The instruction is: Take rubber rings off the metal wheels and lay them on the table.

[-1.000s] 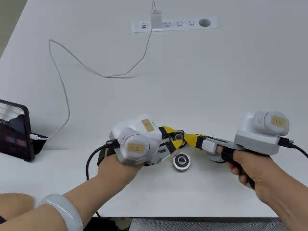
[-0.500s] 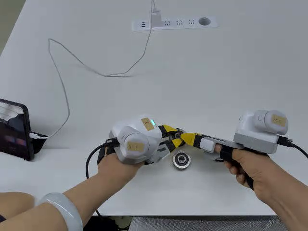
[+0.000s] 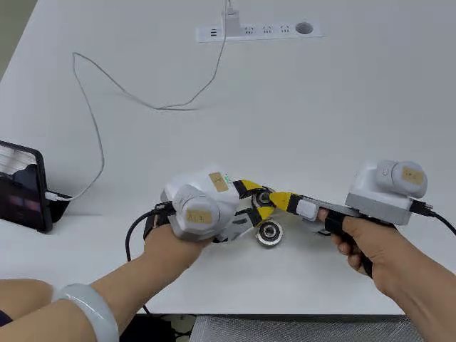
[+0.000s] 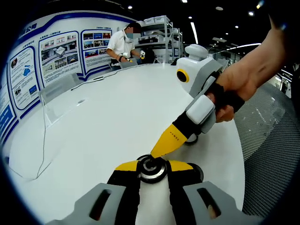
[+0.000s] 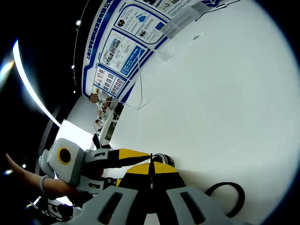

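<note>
Left gripper [image 4: 152, 165]: held in the person's left hand, low over the white table [image 3: 342, 107]. Yellow-and-black jaws clamped from both sides on a small metal wheel [image 4: 150, 172], which sits between the tips, clear of the table surface in the head view.

Right gripper [image 5: 151, 167]: held in the right hand, reaching in from the right. Jaws pressed together, with no gap between the yellow tips. The tips touch the rim of the clamped wheel. Whether any rubber is pinched between them is not clear, since the tips hide the contact.

Second metal wheel [image 3: 269, 232]: lies flat on the table just in front of the two sets of jaws, touched by neither.

Black loop [image 5: 226, 192]: lies on the table beside the right gripper's body, possibly a removed rubber ring.

Power strip [image 3: 258, 33]: at the far edge of the table, one plug inserted.

White cable [image 3: 96, 135]: runs from the strip across the table to a dark tablet [image 3: 21, 196] at the left edge.
</note>
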